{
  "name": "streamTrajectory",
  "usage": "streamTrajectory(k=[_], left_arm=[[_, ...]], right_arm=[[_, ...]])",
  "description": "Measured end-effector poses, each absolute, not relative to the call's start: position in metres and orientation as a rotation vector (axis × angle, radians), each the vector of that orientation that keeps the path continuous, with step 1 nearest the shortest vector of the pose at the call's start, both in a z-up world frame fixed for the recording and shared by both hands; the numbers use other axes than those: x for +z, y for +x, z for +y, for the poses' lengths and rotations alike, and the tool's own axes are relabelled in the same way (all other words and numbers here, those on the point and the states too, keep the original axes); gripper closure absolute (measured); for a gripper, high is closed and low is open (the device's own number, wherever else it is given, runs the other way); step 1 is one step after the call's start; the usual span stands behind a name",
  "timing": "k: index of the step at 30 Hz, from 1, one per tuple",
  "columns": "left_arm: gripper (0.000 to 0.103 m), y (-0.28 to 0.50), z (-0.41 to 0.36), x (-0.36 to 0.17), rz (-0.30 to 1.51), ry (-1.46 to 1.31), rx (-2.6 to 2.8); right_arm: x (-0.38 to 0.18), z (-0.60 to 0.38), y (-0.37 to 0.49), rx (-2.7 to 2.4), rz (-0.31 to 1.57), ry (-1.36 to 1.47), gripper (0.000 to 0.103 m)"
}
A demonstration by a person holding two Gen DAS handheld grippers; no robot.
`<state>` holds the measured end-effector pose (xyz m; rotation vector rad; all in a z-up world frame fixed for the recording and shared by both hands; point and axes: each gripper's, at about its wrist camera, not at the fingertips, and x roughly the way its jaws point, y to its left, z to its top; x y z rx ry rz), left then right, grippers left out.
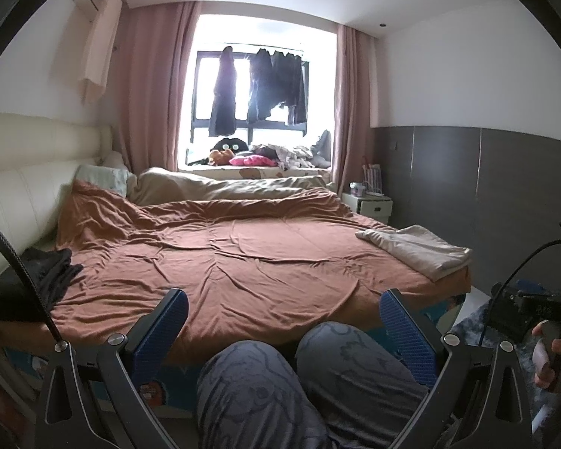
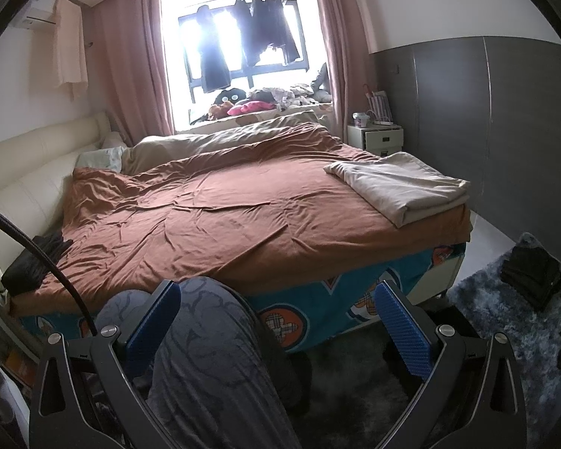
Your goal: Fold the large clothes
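Across the middle of both frames a rust-brown wrinkled bedspread [image 1: 235, 247] carries a folded beige cloth [image 2: 404, 185] at right and a crumpled black garment [image 1: 37, 277] at lower left, while left gripper [image 1: 282, 323] and right gripper [image 2: 276, 316] gape empty.

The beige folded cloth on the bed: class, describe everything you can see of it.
The beige folded cloth lies flat on the brown bedspread at the bed's far right corner, near the white nightstand. It looks like soft, matte fabric, folded into a rough rectangle of several layers, the stacked edges showing on its near right side. Only the bedspread touches it; both grippers are well away from it.
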<state>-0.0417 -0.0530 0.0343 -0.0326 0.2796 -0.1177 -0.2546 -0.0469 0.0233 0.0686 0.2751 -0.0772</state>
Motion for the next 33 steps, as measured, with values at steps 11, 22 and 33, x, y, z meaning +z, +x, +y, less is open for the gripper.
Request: streamTrajectory(k=[11, 22, 33], left_arm=[[0.000, -0.043, -0.054, 0.033, 0.283, -0.036, -0.124], [0.000, -0.047, -0.056, 0.032, 0.280, -0.027, -0.132], [0.000, -0.047, -0.055, 0.032, 0.281, -0.026, -0.133]], right_arm=[[0.024, -0.049, -0.256, -0.078, 0.275, 0.068, 0.000], [0.024, -0.050, -0.258, -0.073, 0.277, 0.070, 0.000], [0.025, -0.058, -0.259, -0.071, 0.279, 0.078, 0.000]])
